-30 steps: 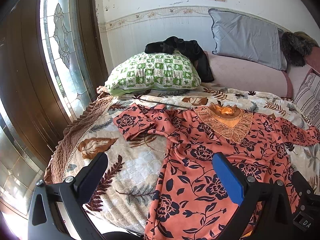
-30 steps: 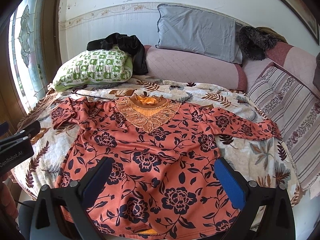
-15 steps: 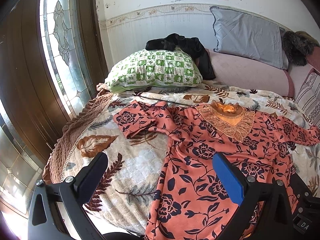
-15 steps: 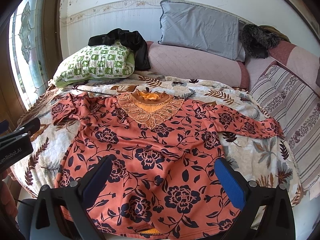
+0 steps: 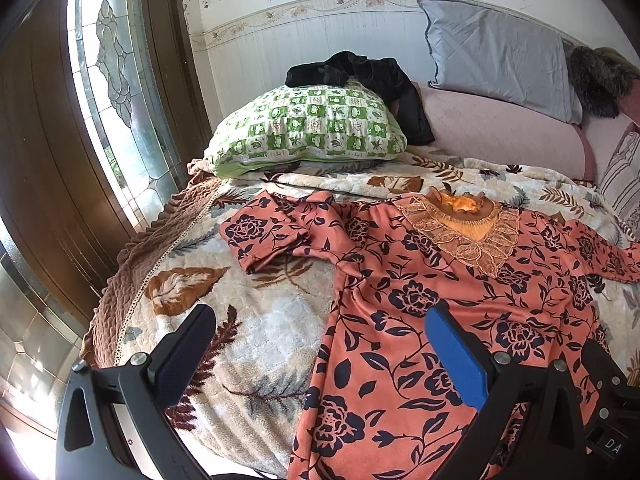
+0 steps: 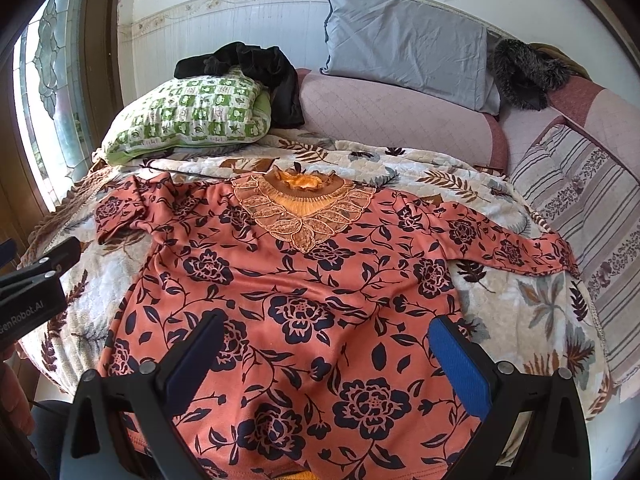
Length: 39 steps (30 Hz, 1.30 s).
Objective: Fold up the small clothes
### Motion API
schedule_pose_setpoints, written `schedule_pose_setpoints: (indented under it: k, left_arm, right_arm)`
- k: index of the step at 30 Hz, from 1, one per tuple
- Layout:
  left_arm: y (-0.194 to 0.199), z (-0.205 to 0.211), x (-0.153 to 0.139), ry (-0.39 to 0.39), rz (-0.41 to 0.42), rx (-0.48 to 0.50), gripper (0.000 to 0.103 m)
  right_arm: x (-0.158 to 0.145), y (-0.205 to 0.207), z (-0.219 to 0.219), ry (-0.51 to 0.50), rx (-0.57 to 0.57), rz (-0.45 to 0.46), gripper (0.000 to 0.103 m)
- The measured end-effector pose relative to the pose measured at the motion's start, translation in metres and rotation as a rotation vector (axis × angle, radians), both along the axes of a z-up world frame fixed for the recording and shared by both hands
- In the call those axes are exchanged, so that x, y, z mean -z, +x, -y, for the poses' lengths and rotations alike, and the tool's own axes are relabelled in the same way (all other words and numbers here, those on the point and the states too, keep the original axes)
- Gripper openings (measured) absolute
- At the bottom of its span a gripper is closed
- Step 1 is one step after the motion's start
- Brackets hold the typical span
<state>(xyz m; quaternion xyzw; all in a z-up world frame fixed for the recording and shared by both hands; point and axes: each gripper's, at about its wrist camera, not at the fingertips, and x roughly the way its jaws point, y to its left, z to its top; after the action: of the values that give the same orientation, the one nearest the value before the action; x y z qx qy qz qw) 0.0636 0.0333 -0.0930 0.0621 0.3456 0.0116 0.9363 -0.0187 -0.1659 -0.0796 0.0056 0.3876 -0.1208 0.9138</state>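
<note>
A salmon top with dark flowers [image 6: 304, 280] [image 5: 420, 320] lies flat, front up, on the leaf-patterned bedspread [image 5: 256, 320]. Its lace collar [image 6: 304, 208] points to the far side. The left sleeve [image 5: 272, 236] is bunched and folded over; the right sleeve [image 6: 508, 244] stretches out straight. My left gripper [image 5: 320, 344] hovers open over the top's left edge, holding nothing. My right gripper [image 6: 326, 350] hovers open above the lower middle of the top, also with nothing in it. The left gripper's body [image 6: 36, 280] shows at the left edge of the right wrist view.
A green checked pillow [image 6: 188, 116] with a black garment [image 6: 256, 68] on it sits at the far left of the bed. A grey pillow [image 6: 404, 48] and pink bolster [image 6: 392, 120] line the wall. A striped cushion [image 6: 580, 208] lies right. A glass door [image 5: 104, 80] stands left.
Both grippers have tipped slightly downward and edged closer to the top, so the garment sits higher in both views. The top has not moved. Both grippers stay open.
</note>
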Motion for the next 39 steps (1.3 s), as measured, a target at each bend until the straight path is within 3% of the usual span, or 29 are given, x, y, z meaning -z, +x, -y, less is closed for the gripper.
schedule_pose_setpoints:
  k: [7, 10, 14, 18, 21, 23, 25, 27, 29, 32, 37, 39]
  left_arm:
    - [0.025, 0.013, 0.014, 0.015, -0.028, 0.014, 0.103]
    - [0.048, 0.027, 0.023, -0.009, -0.051, 0.041, 0.103]
    - [0.093, 0.056, 0.051, -0.068, -0.127, 0.089, 0.103]
    - [0.132, 0.087, 0.088, -0.135, -0.222, 0.117, 0.103]
    - [0.139, 0.099, 0.108, -0.138, -0.226, 0.155, 0.103]
    - [0.14, 0.103, 0.116, -0.121, -0.235, 0.186, 0.103]
    - [0.144, 0.104, 0.118, -0.125, -0.229, 0.219, 0.103]
    - [0.149, 0.102, 0.121, -0.131, -0.228, 0.237, 0.103]
    - [0.156, 0.105, 0.131, -0.123, -0.271, 0.239, 0.103]
    - [0.166, 0.111, 0.151, -0.097, -0.349, 0.225, 0.103]
    - [0.165, 0.117, 0.158, -0.062, -0.334, 0.235, 0.103]
    - [0.168, 0.115, 0.16, -0.085, -0.343, 0.229, 0.103]
  right_arm:
    - [0.009, 0.025, 0.014, 0.004, 0.009, 0.001, 0.103]
    - [0.019, 0.042, 0.039, 0.055, 0.036, 0.014, 0.103]
    - [0.044, 0.07, 0.106, 0.182, 0.125, 0.038, 0.103]
    - [0.079, 0.087, 0.211, 0.394, 0.298, 0.056, 0.102]
    - [0.102, 0.074, 0.298, 0.578, 0.458, 0.149, 0.085]
    - [0.119, 0.055, 0.353, 0.732, 0.574, 0.241, 0.058]
    - [0.141, 0.032, 0.4, 0.887, 0.719, 0.313, 0.049]
    - [0.158, 0.011, 0.437, 0.991, 0.821, 0.376, 0.048]
    - [0.166, -0.004, 0.464, 1.035, 0.9, 0.434, 0.048]
    - [0.168, -0.008, 0.5, 1.047, 0.926, 0.501, 0.048]
    - [0.183, -0.006, 0.543, 1.1, 0.966, 0.564, 0.041]
    - [0.181, -0.001, 0.553, 1.049, 0.938, 0.565, 0.034]
